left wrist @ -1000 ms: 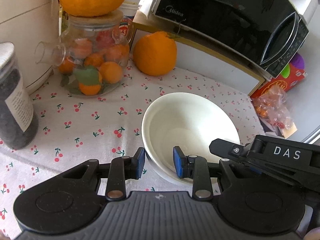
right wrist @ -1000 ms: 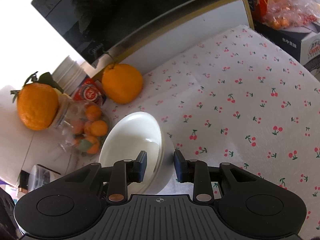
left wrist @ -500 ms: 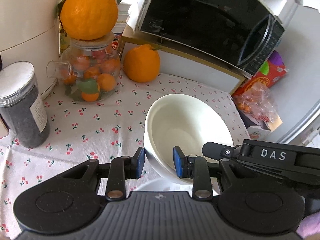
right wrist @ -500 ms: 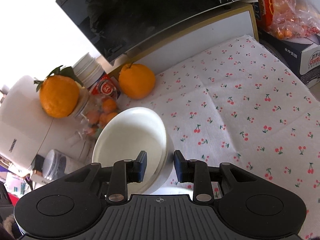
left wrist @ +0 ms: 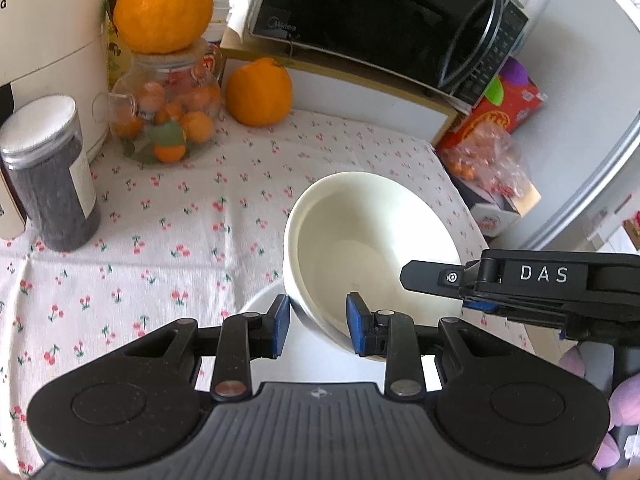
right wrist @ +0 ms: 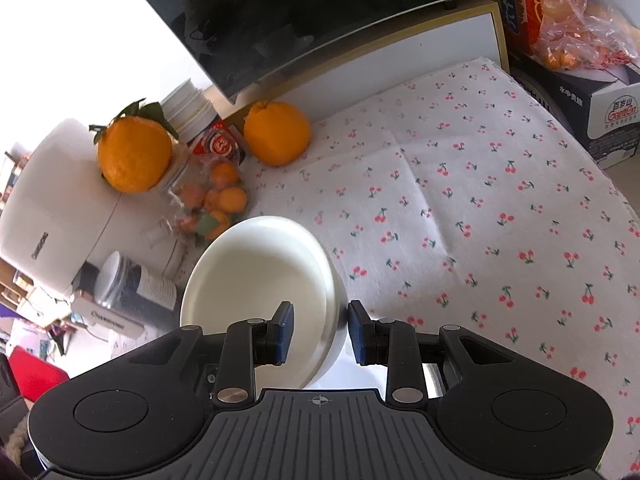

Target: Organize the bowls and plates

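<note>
A: What is gripped by the left claw (left wrist: 316,330)?

B: The near rim of a round, glossy white ceramic bowl (left wrist: 372,240) is clamped between its blue pads (left wrist: 357,328), one outside the wall and one inside. The bowl is held tilted above the worktop, which is covered by a white cloth printed with small red cherries (left wrist: 160,240).

A: And the right claw (right wrist: 320,332)?

B: It is clamped on the same bowl (right wrist: 256,272), on the rim at the other side, again with one pad inside and one outside. Its black body marked DAS is seen at the right edge of the left wrist view.

A: What is seen beneath the bowl?

B: A pale, rounded white surface (left wrist: 312,354) is glimpsed just under it; a second dish may be lying there, but too little is shown to be sure.

A: What is found further back?

B: To the left, a clear canister with a silver lid and dark contents (left wrist: 50,172). Behind it, a glass jar of small oranges (left wrist: 168,120) with a large orange (left wrist: 162,6) set on its lid, and another large orange (left wrist: 258,92) on the cloth beside it. At the back, a black microwave (left wrist: 380,20) is raised on a white shelf. To the right, a clear bag of small fruit (left wrist: 486,156) is leaned against a red box (left wrist: 508,100).
</note>
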The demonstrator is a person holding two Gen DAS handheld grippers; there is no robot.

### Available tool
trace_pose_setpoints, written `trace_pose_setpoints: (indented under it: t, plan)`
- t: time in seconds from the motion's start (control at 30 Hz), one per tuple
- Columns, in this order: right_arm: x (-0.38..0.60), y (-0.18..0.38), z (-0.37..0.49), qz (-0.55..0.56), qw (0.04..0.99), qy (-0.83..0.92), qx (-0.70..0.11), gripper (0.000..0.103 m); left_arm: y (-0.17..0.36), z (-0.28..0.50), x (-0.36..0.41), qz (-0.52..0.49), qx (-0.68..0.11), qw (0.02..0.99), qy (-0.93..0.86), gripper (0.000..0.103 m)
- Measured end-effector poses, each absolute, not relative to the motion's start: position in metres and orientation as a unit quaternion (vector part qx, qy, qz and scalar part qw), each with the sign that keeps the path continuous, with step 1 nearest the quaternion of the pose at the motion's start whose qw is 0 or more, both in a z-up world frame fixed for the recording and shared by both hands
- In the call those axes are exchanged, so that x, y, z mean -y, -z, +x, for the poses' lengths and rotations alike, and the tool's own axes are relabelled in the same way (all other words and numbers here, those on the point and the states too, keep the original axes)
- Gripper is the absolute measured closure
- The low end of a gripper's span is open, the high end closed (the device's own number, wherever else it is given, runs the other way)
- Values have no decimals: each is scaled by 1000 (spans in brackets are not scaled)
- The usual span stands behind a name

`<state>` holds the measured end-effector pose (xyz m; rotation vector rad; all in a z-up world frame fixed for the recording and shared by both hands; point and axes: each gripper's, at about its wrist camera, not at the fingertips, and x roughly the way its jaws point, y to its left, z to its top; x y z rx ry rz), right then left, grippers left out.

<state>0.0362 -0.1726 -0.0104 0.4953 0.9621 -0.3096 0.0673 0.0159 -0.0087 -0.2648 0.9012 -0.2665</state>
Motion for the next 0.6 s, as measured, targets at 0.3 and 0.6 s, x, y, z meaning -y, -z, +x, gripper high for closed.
trace_pose_setpoints:
  t: [0.3, 0.6]
  plan:
    - [166, 26, 20, 223, 830, 148, -489, 74, 14, 53, -10, -98, -452, 875, 141, 75]
    - [157, 27, 9, 213, 819, 143, -513, 72, 19, 40, -9, -68, -475, 862, 160, 75]
